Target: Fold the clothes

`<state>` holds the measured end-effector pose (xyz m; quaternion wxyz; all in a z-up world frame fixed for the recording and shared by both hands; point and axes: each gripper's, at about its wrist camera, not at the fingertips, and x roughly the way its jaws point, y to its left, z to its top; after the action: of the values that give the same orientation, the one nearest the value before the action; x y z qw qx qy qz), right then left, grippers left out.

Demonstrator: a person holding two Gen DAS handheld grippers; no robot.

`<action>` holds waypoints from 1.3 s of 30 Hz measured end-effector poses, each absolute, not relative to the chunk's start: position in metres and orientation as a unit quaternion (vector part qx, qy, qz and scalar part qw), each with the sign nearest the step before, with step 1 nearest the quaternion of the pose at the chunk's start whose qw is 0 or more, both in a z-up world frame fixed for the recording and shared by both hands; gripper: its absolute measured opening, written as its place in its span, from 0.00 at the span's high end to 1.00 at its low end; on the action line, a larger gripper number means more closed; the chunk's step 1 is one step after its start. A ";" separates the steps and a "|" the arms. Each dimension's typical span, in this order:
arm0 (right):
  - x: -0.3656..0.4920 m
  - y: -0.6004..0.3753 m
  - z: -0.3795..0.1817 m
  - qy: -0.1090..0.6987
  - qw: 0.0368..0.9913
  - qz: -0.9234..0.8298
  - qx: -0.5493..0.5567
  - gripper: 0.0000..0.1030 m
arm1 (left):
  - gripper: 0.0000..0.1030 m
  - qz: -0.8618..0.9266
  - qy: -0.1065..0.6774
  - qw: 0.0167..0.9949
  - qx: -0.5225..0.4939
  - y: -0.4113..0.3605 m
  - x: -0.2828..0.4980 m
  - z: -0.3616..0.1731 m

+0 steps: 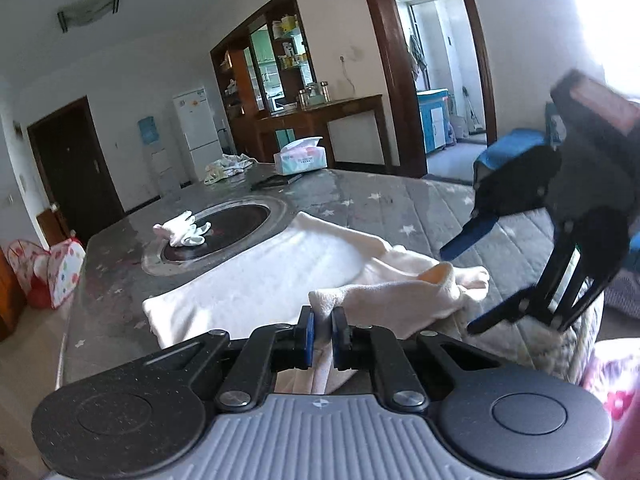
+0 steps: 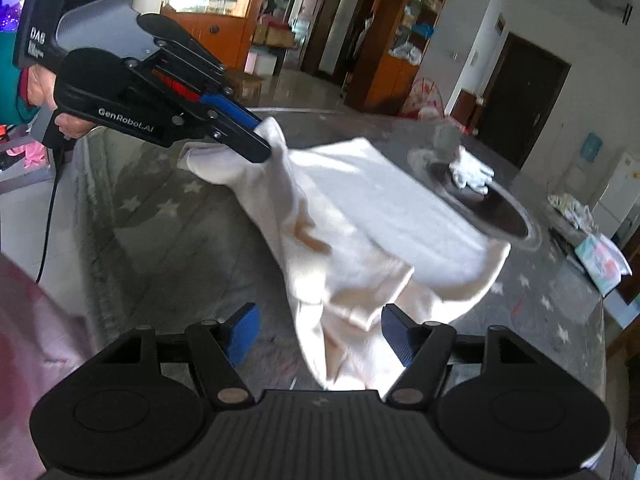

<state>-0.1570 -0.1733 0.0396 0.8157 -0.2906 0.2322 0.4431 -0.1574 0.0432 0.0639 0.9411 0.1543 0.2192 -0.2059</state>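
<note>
A cream garment (image 1: 280,276) lies partly spread on the grey star-patterned table cover (image 1: 400,204). In the left wrist view my left gripper (image 1: 322,336) is shut on a bunched edge of it at the near side. The right gripper (image 1: 464,288) hangs open at the right, above the garment's crumpled end. In the right wrist view my right gripper (image 2: 320,332) stands open, with a hanging fold of the garment (image 2: 360,240) between its blue pads without being pinched. The left gripper (image 2: 262,138) holds a corner raised above the table, so the cloth drapes down from it.
White gloves (image 1: 182,230) rest on a round black hob (image 1: 224,228) set in the table beyond the garment. A tissue box (image 1: 300,156) and a small cloth bundle (image 1: 230,166) sit at the far end. A person's hand (image 2: 68,124) grips the left tool's handle.
</note>
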 end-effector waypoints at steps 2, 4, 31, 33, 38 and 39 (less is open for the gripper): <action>-0.149 -0.167 0.035 0.227 0.817 0.445 -0.287 0.42 | 0.91 -0.207 0.224 0.941 0.144 0.046 -0.152 0.065; -0.143 -0.163 0.031 0.231 0.816 0.445 -0.286 0.47 | 0.91 -0.209 0.226 0.941 0.143 0.048 -0.151 0.064; -0.132 -0.164 0.027 0.256 0.800 0.462 -0.285 0.81 | 0.83 -0.193 0.249 0.918 0.240 0.067 -0.195 0.009; -0.134 -0.164 0.026 0.252 0.802 0.461 -0.285 0.83 | 0.88 -0.196 0.248 0.920 0.233 0.067 -0.196 0.011; -0.136 -0.169 0.035 0.258 0.803 0.464 -0.270 0.92 | 0.92 -0.197 0.243 0.929 0.198 0.070 -0.199 0.024; -0.138 -0.171 0.038 0.258 0.803 0.465 -0.270 0.92 | 0.92 -0.199 0.241 0.930 0.192 0.070 -0.200 0.027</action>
<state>-0.1378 -0.1710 0.0376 0.8026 -0.2701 0.2577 0.4653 -0.2002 0.0703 0.0274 0.9302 0.1921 0.2414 -0.1987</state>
